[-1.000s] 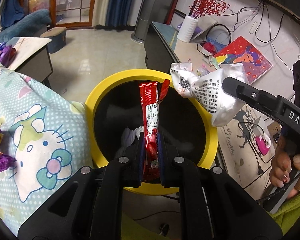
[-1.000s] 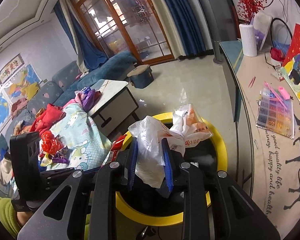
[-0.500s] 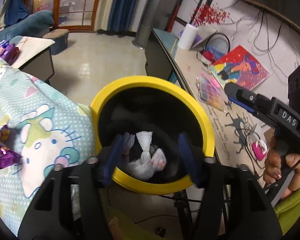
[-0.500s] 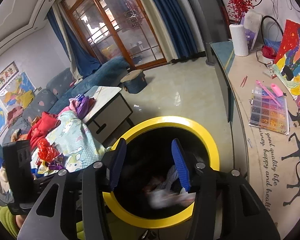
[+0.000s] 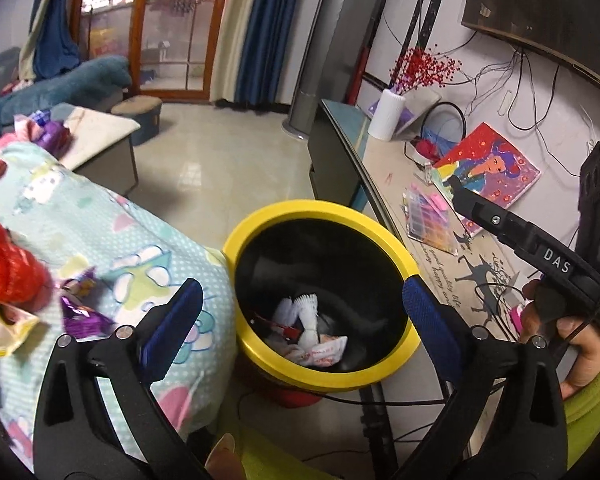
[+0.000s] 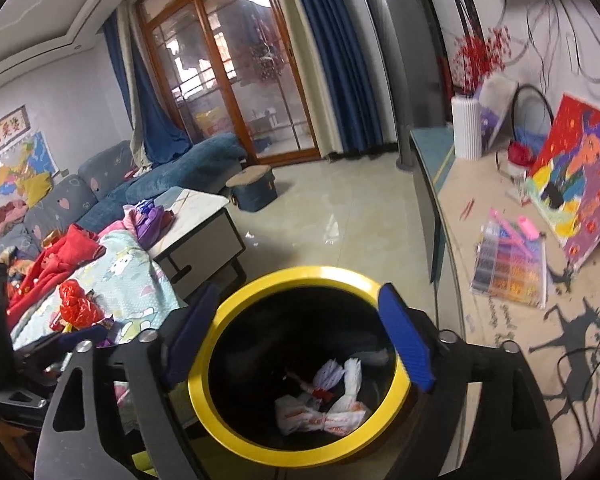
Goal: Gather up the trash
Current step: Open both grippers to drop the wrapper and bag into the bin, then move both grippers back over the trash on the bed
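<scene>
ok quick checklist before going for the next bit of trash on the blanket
1. Left hand-held gripper open and empty: ok.
2. Right hand-held gripper open and empty: ok.
3. Dropped white bags and red wrapper lie inside the yellow-rimmed bin: ok.
4. Trash left to collect: purple wrapper and red crumpled plastic on the blanket: ok.
5. Bin has room: ok.
6. Whether the purple wrapper lies loose: cannot tell, blurred.

A white ribbed vase (image 6: pixel 466 127) holding red berry sprigs (image 6: pixel 480 56) stands at the far end of the long surface (image 6: pixel 476 184). Nearer than the vase, a bright painted canvas (image 6: pixel 572 184) leans against the wall, with a clear bead box (image 6: pixel 510 264) just beside it. Left of the vase, across the floor, sits a round blue stool (image 6: pixel 253 192).
</scene>
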`<state>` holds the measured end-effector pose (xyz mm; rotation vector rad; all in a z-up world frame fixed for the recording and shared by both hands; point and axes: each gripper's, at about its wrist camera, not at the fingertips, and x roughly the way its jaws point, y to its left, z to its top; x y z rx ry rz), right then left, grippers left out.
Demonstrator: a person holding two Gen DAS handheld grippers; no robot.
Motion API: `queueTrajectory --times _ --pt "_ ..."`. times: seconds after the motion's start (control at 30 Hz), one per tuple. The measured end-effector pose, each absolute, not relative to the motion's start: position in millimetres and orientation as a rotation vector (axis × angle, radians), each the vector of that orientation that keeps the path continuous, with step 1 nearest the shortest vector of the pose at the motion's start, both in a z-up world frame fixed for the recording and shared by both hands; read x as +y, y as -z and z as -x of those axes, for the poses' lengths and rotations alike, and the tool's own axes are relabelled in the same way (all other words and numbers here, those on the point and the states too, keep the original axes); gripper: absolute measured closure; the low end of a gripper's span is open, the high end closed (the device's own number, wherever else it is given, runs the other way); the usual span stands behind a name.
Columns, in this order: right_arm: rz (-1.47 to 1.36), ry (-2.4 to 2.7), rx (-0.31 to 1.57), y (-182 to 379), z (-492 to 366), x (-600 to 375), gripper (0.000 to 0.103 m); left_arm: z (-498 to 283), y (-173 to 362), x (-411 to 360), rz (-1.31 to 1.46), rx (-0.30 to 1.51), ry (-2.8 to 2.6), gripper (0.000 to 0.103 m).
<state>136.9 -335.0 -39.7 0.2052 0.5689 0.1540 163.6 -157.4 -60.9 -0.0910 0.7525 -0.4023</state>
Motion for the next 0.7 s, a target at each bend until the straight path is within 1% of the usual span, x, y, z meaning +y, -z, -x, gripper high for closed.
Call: queueTrajectory --times 0.13,0.7 --pt "-0.183 -0.159 0.534 29.1 -130.8 -328.6 0.016 -158.5 55.1 -151.4 0.082 0.735 0.386 0.011" --pt "-0.130 -0.200 0.460 -4.3 -110.9 -295.6 0.011 -133.6 21.6 -110.9 0.095 0.622 0.291 0.011"
